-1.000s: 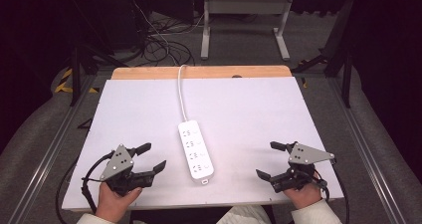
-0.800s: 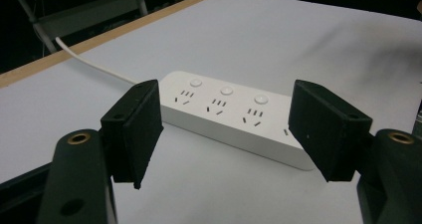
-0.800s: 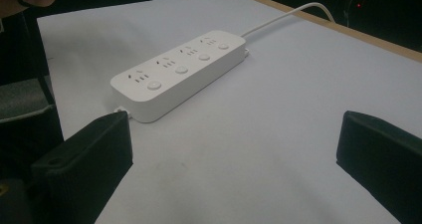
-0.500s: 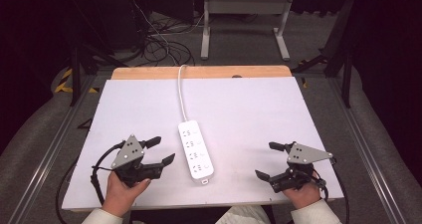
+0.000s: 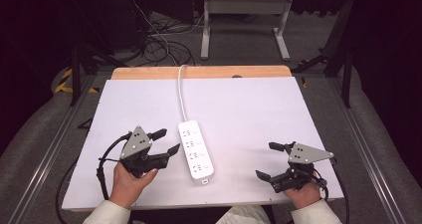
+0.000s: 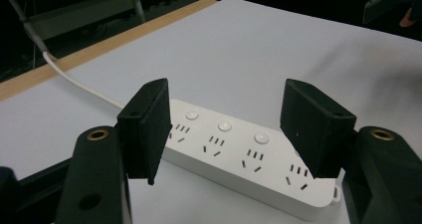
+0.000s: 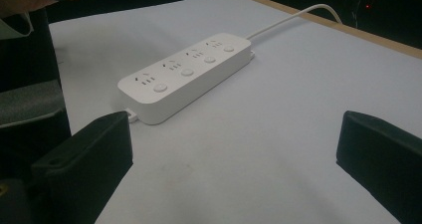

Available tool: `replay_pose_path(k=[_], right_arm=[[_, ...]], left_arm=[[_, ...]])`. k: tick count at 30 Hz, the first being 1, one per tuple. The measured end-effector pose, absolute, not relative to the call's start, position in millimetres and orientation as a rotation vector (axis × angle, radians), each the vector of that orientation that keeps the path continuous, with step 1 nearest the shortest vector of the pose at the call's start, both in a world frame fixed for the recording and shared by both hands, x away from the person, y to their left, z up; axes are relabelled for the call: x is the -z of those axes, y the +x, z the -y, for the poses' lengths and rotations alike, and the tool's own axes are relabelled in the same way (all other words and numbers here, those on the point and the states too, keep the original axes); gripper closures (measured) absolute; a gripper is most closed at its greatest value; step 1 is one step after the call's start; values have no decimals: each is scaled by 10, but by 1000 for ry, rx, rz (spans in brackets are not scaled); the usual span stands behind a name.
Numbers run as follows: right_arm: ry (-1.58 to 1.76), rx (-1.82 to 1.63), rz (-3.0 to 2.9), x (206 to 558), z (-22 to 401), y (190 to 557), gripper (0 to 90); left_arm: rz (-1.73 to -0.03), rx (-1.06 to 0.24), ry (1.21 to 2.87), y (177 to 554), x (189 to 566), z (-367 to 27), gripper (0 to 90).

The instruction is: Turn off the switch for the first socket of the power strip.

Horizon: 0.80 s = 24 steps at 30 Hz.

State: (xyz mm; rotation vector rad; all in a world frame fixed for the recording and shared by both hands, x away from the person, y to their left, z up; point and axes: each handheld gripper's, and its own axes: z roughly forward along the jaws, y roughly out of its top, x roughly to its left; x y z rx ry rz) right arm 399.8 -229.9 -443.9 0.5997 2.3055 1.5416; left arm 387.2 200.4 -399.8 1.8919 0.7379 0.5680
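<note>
A white power strip (image 5: pixel 195 150) with several sockets and round buttons lies near the front middle of the white tabletop (image 5: pixel 249 109). Its white cable (image 5: pixel 182 94) runs off the far edge. My left gripper (image 5: pixel 168 140) hovers just left of the strip, tips pointing at it. Its jaws are open and have just been closing, with nothing between them. In the left gripper view the strip (image 6: pixel 239 157) lies close beyond that gripper (image 6: pixel 226 119). My right gripper (image 5: pixel 266 160) stands open at the front right, well apart from the strip (image 7: pixel 186 74), its jaws (image 7: pixel 234 134) wide with nothing between them.
A wooden strip (image 5: pixel 199 72) borders the table's far edge. Beyond it, dark cables (image 5: pixel 159 40) lie tangled on the floor beside a grey metal stand (image 5: pixel 244 15). Metal rails (image 5: pixel 54 149) run along both sides of the table.
My left gripper has moved right, closer to the power strip, and lifted a little, and its jaws stand narrower. The right gripper and the strip have stayed put.
</note>
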Motion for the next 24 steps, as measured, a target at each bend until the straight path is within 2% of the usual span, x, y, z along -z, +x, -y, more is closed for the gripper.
replay_pose_path(k=[8,12,17,21,24], right_arm=[[599,-1557,-2301,4435,2309,3995,19],[599,-1563,-2296,4431,2318,3990,22],[595,-1571,-2283,4424,2321,3982,25],[588,-1582,-2271,4418,2331,3976,29],[586,-1585,-2268,4419,2332,3975,29]], left_arm=[[-738,-575,1904,3945,3964,-1931,404],[-747,-580,1908,4003,3975,-1885,456],[-766,-556,1898,4062,3972,-1857,635],[-790,-606,1898,4128,3971,-1812,731],[-774,-582,1871,4209,3965,-1804,860]])
